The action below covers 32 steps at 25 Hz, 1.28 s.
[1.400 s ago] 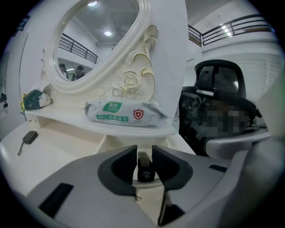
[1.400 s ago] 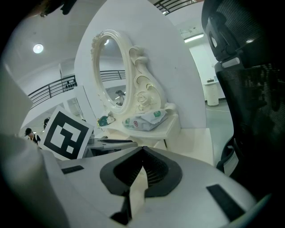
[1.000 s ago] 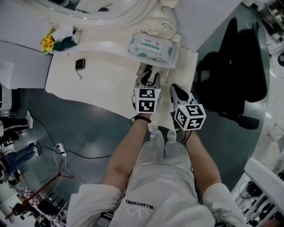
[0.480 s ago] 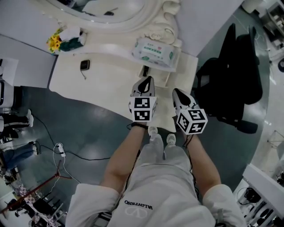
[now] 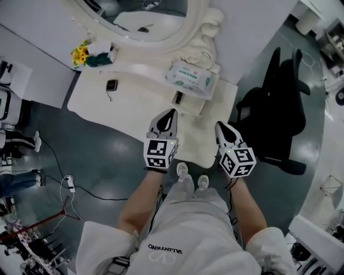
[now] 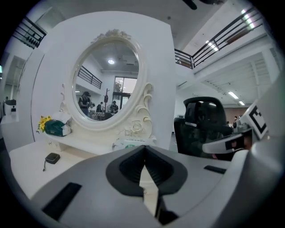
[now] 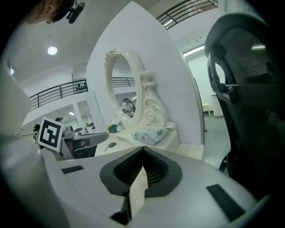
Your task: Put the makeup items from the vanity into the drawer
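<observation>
The white vanity table point(image 5: 129, 105) is filling the upper middle of the head view, with its oval, carved-frame mirror point(image 5: 156, 16) standing at the back edge. A black office chair point(image 5: 274, 107) is standing to the right of the table on the grey floor point(image 5: 107, 156). The person is standing in front of the table, holding both grippers out level above its near edge. The left gripper point(image 5: 171, 113) is hovering with its jaws pressed together and nothing between them, and its tips are pointing toward the open drawer point(image 5: 194, 106). The right gripper point(image 5: 219, 126) is hanging a little further right, near the chair, and its jaws are likewise pressed together and empty. A green-and-white pack of wipes point(image 5: 191, 78) is lying on the raised part just behind the drawer. A slim dark makeup item point(image 5: 177, 98) is lying inside the drawer at its left side. A bunch of yellow flowers point(image 5: 80, 53) is sitting at the table's far left, and a small dark square object point(image 5: 111, 85) with a thin cord is lying on the open tabletop, well apart from the drawer.
</observation>
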Available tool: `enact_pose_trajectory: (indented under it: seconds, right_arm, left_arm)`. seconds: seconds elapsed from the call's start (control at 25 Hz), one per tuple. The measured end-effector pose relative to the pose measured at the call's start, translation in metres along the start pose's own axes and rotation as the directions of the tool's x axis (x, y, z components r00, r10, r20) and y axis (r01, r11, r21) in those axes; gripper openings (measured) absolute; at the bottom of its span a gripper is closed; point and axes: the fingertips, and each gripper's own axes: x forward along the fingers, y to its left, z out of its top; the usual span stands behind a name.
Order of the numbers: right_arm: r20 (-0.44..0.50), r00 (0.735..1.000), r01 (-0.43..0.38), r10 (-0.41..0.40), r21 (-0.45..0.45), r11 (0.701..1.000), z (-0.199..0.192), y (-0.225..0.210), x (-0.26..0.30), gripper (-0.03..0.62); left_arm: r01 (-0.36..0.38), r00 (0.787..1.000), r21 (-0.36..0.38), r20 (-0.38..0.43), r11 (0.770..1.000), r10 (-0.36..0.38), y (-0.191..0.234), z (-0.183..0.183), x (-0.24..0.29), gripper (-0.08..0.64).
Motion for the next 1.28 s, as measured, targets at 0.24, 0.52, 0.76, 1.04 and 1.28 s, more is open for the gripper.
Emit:
enact_pose_trajectory:
  seconds: [0.24,0.52,0.76,1.04,1.28]
  right_arm:
    - [0.055,0.998,-0.015,0.018,-0.056,0.998,0.028,0.005,-0.032,0.012]
    - [0.165,0.986,0.005,0.012,-0.098,0.995,0.066,0.004,-0.08,0.012]
    - [0.257,0.967,0.045,0.0,-0.168,0.985,0.095,0.004,-0.132,0.011]
    - [0.302,0.951,0.11,-0.063,-0.14,0.984,0.099,-0.016,-0.176,0.011]
    - [0.321,0.943,0.138,-0.09,-0.131,0.982,0.105,-0.026,-0.193,0.011]
  left_arm:
    - [-0.01,0.997,0.017,0.082,1.0,0.009,-0.001,0.032,-0.044,0.003]
    - [-0.052,0.98,0.005,0.193,0.999,0.05,0.003,0.068,-0.098,0.003]
    - [-0.105,0.961,-0.018,0.254,0.994,0.106,0.015,0.089,-0.138,0.003]
    - [-0.154,0.947,-0.012,0.284,0.988,0.151,0.021,0.094,-0.171,0.003]
    - [-0.177,0.94,-0.002,0.296,0.984,0.169,0.018,0.097,-0.184,0.003]
